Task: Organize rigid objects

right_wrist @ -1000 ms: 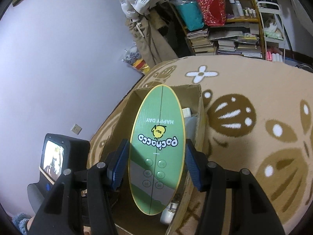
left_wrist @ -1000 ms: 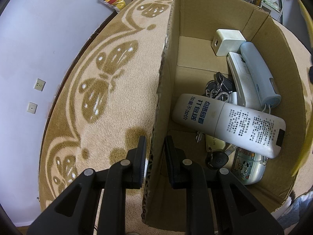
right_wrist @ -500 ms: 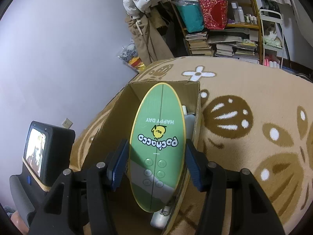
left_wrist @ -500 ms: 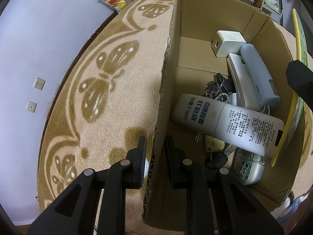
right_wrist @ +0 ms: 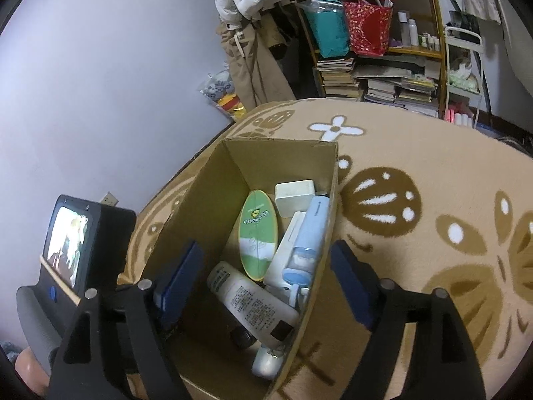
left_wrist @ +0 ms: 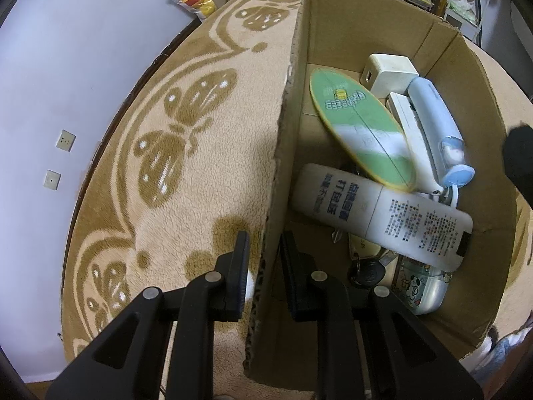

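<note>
An open cardboard box (left_wrist: 286, 116) stands on the rug. My left gripper (left_wrist: 265, 236) is shut on its near left wall, one finger outside and one inside. Inside the box lie a green oval board (left_wrist: 359, 126), a white bottle (left_wrist: 383, 213), a pale blue tube (left_wrist: 436, 126), a white cube (left_wrist: 389, 73) and a key fob (left_wrist: 366, 271). My right gripper (right_wrist: 266, 250) hovers over the box (right_wrist: 206, 206) with its jaws opening and nothing between the pads. The green board (right_wrist: 258, 233) rests below it, leaning across the bottle (right_wrist: 250, 296).
A beige patterned rug (right_wrist: 416, 173) lies under the box beside a pale wall (left_wrist: 50, 66) with sockets. A crowded bookshelf (right_wrist: 376, 76), hanging coats and a toy bag (right_wrist: 223, 93) stand behind. The left gripper's body with its screen (right_wrist: 70, 240) sits left of the box.
My right gripper has opened and let go of the green board, which dropped into the box onto the other items. The left gripper keeps its hold on the box wall.
</note>
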Tool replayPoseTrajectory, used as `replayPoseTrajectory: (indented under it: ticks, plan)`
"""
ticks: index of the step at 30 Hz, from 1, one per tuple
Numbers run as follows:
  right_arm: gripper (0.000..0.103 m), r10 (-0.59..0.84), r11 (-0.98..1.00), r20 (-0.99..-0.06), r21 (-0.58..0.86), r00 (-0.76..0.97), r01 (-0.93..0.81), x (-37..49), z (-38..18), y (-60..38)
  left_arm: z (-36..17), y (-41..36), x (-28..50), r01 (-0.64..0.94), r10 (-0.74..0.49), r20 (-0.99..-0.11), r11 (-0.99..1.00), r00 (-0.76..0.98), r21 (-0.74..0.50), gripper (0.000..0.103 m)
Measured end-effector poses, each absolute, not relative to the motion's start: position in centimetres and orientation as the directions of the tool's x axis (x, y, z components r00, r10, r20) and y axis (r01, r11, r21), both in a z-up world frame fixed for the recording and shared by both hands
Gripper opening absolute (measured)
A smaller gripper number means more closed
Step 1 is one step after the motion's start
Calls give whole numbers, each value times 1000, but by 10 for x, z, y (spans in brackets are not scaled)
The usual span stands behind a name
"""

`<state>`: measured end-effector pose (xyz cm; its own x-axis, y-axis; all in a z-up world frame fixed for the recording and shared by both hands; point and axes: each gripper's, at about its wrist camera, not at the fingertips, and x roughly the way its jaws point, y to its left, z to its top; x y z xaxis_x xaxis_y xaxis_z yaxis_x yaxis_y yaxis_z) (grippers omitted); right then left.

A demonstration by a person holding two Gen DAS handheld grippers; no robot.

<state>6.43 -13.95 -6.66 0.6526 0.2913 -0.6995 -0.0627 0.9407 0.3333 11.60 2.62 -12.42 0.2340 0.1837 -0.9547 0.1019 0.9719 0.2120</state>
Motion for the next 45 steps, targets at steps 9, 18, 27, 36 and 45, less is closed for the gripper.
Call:
replayPoseTrajectory:
  ticks: [9,18,27,36,45]
  plan:
    - [96,169,966,-745,254,646,39,58,-70,-160,-122,28,115,100,175,-956,974,236,203,19]
    - [102,88,973,-780,202,620,115,45,-71,-185,-117,26,112,111,152,-956,977,249,184,19]
    - [102,-5,984,-780,106,626,140,12,-58,-197,-106,20,102,132,152,-945,971,290,197,19]
    - [103,-66,971,-745,106,664,215,-29,-38,-220,-80,11,84,152,133,-915,967,381,204,23]
    - [103,-109,960,-695,111,711,256,-62,-21,-233,-35,1,47,201,21,-864,970,504,141,55]
